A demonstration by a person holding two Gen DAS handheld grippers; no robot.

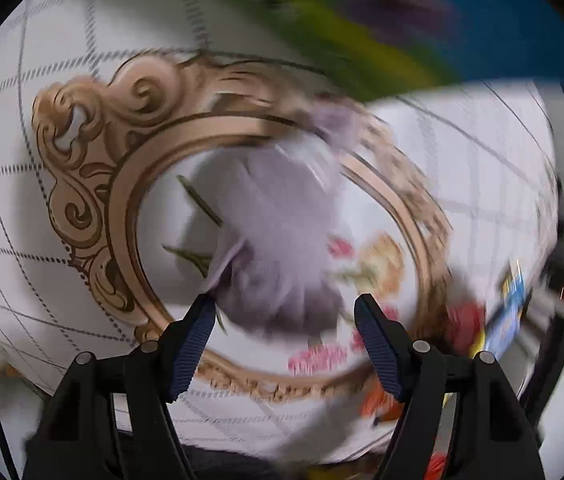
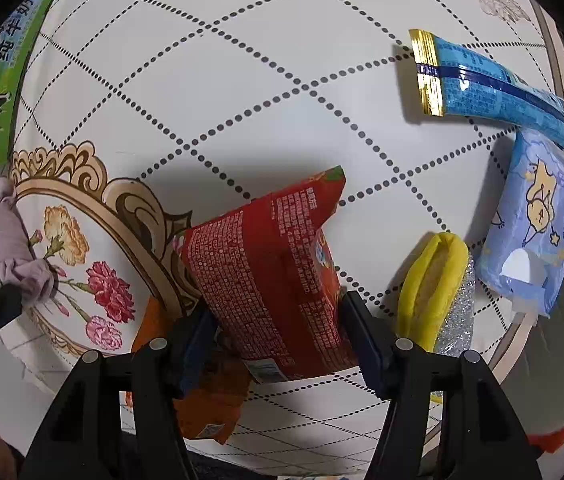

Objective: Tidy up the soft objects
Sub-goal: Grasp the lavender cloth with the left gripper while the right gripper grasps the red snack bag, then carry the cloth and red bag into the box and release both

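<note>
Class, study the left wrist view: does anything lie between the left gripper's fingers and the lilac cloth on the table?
Nothing visible does. The left gripper is open, and the lilac cloth lies directly ahead of its fingers on the patterned tablecloth; blur hides whether they touch.

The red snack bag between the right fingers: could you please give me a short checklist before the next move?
1. Right gripper straddles the red snack bag: ok.
2. Fingers clamped on it: cannot tell.
3. Orange packet clear of the bag: not ok, it lies underneath.
4. Yellow sponge outside the fingers: ok.
5. Left gripper view sharp: not ok, blurred.
6. Lilac cloth gripped: cannot tell.
</note>
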